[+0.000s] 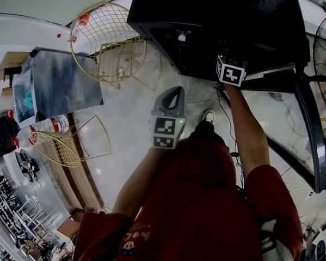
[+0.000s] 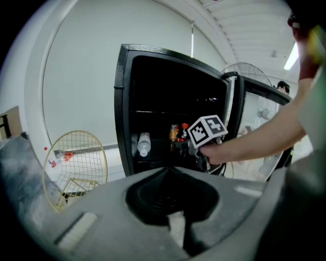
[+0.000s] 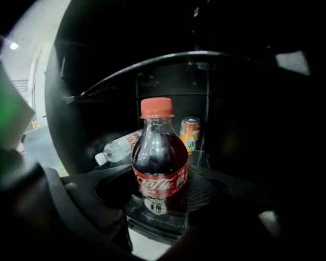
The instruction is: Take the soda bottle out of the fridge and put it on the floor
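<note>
The right gripper's (image 3: 160,176) jaws were spread on either side of the red-capped cola bottle (image 3: 159,158), which stood upright on a shelf in the black fridge (image 1: 212,21). Behind it were a toppled water bottle (image 3: 118,148) and an orange can (image 3: 190,133). The left gripper (image 2: 167,171), pressed together and empty, hung outside.

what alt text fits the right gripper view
A dark cola soda bottle with a red cap and label stands upright between the open jaws of the right gripper, inside a dark fridge. Behind it are a clear plastic water bottle lying on its side and an upright orange can.
</note>
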Motion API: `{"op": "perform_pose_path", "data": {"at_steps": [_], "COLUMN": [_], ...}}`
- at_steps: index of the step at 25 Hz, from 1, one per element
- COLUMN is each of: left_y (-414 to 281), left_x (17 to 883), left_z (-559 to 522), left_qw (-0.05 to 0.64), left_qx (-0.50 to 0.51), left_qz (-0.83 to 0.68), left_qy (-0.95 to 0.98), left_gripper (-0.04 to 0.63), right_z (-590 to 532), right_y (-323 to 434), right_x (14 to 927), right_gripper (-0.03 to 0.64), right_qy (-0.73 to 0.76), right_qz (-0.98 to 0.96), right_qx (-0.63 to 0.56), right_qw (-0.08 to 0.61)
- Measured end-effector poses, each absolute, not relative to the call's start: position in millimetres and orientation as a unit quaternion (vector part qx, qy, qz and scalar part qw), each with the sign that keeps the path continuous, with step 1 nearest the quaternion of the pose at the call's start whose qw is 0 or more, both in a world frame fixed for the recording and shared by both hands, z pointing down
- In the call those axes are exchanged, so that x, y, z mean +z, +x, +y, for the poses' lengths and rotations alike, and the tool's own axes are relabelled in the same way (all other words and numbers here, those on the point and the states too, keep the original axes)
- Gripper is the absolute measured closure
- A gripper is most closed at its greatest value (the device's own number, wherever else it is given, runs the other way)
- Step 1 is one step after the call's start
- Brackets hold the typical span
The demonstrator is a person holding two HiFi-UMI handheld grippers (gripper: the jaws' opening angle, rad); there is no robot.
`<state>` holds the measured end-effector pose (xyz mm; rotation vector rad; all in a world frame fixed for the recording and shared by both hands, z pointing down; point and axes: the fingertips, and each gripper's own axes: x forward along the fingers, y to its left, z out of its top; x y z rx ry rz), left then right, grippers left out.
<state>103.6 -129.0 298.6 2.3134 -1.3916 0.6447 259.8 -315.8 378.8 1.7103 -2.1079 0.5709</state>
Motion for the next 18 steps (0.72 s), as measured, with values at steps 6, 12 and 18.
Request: {"op": "perform_pose_path", "data": {"at_steps": [6,12,18], "left_y": [107.5,121.0,131.9], "left_x": [300.0,299.5,295.3], "left_z": [-129.3,-132.3,-138.5], "left_qw": [0.19,0.189,0.183], "left_qx": [0.217,0.209,0.206], "left_qz": [-0.505,-0.512,-0.522], "left_qy": [0.813,0.812,0.807], "left_gripper": [0.595,0.595,0.595], "right_z": [-292.3,-272.2,-241.8], "right_y": [265.4,271.4,273.0], "right_x": [370.3,357.2,334.6], "right_gripper": [0.321,0.322,0.321], "right_qy": [0.598,0.58,0.566], "right_qz": [-0.757,-0.775,-0.788], "right_qx": [0.197,0.185,0.194], "right_qw": [0.178,0.167,0.146]}}
